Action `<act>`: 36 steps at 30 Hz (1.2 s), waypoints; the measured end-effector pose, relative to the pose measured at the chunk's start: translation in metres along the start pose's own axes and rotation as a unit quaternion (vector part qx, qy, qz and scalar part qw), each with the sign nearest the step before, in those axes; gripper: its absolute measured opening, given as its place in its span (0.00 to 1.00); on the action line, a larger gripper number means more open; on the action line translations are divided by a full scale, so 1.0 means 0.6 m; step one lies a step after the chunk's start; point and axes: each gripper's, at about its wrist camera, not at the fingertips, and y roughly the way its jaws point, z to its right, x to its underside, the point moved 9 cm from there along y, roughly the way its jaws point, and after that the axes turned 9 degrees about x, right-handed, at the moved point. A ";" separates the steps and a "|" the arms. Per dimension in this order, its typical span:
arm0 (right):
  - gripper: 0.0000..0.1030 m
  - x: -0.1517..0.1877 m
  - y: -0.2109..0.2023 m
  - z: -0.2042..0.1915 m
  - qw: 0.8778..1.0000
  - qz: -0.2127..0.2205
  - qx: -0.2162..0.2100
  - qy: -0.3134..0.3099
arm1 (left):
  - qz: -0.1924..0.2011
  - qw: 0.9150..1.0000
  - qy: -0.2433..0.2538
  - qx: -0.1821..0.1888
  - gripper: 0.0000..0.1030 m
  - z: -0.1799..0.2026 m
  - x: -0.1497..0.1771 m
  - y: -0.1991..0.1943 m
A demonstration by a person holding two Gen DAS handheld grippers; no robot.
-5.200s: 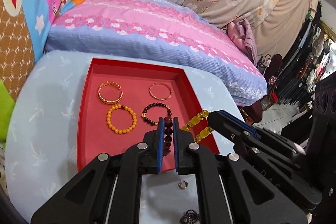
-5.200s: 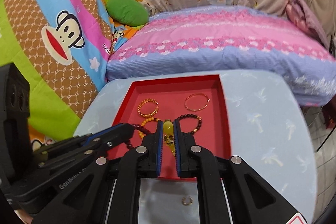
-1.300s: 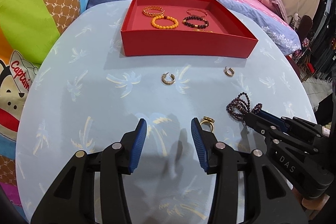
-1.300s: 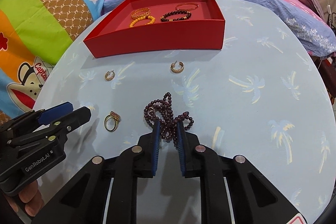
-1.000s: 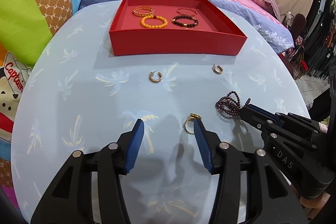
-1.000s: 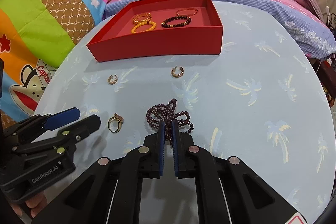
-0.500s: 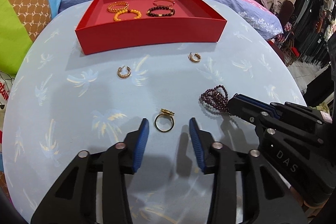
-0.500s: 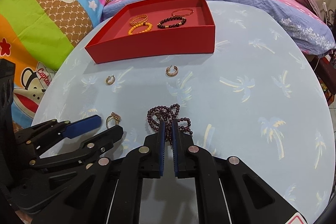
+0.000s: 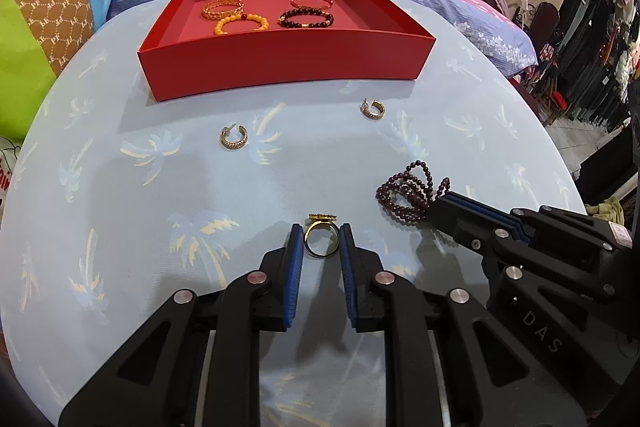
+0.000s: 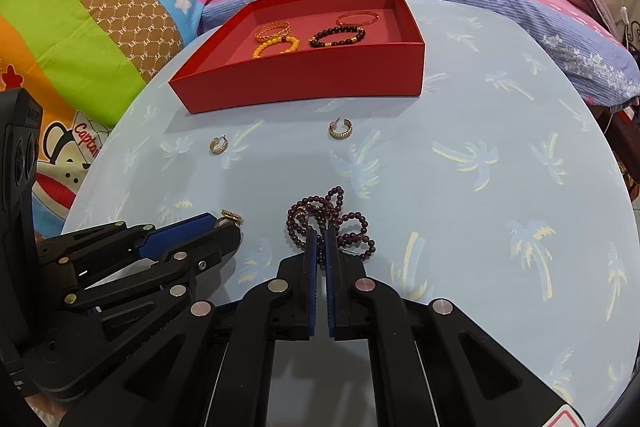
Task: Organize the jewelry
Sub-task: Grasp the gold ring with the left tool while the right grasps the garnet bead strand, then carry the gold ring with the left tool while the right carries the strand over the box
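Two grippers work low in both views. In the left wrist view, the left gripper [image 9: 319, 241] sits at lower centre with its blue-padded jaws parted around a small gold ring with a flat decorated top [image 9: 321, 238]. The ring lies flat on the pale blue palm-print tablecloth [image 9: 120, 207], its top pointing away from the camera, and a sliver of cloth shows between the band and each pad, so the jaws bracket it but do not appear to grip it yet. I judge a straight close would pinch the band across its width.

At lower centre of the right wrist view, the right gripper [image 10: 319, 243] is clenched on a strand of a tangled dark garnet-coloured bead necklace [image 10: 328, 217]. Most of the coils are spread on the cloth just ahead of the tips. The two grippers are near each other, the ring to the left of the necklace in both views, so lifting the loose loops could brush the left tool.

Further up, at mid-frame, two small gold hoop earrings lie well apart: one left [image 9: 234, 138], one right [image 9: 373, 108]. Neither blocks a path.

Beyond them, in the upper middle of the frame, stands a shallow red rectangular tray [image 9: 280, 67] holding four bracelets [image 9: 306, 19]. Its near wall must be cleared. A striped pink and blue pillow [image 9: 460, 7] lies behind.
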 end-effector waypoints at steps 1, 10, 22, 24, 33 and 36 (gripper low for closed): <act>0.04 0.000 -0.001 0.000 1.000 0.001 0.000 0.000 | -0.001 1.000 0.001 0.000 0.17 0.000 0.000 0.000; 0.04 -0.009 -0.017 -0.003 1.000 0.017 0.003 -0.001 | 0.007 1.000 -0.001 -0.003 0.17 0.000 -0.006 -0.011; 0.04 -0.031 -0.052 -0.002 0.999 0.042 -0.006 0.006 | 0.033 0.999 -0.015 -0.006 0.17 -0.020 -0.021 -0.047; 0.04 -0.035 -0.056 -0.001 0.999 0.045 -0.008 0.008 | 0.037 0.999 -0.017 -0.008 0.17 -0.023 -0.022 -0.053; 0.04 -0.058 -0.080 -0.002 0.998 0.063 -0.009 0.009 | 0.048 0.998 -0.028 -0.014 0.17 -0.034 -0.039 -0.076; 0.04 -0.075 -0.083 0.000 0.998 0.065 -0.015 0.016 | 0.050 0.998 -0.026 -0.014 0.17 -0.035 -0.051 -0.080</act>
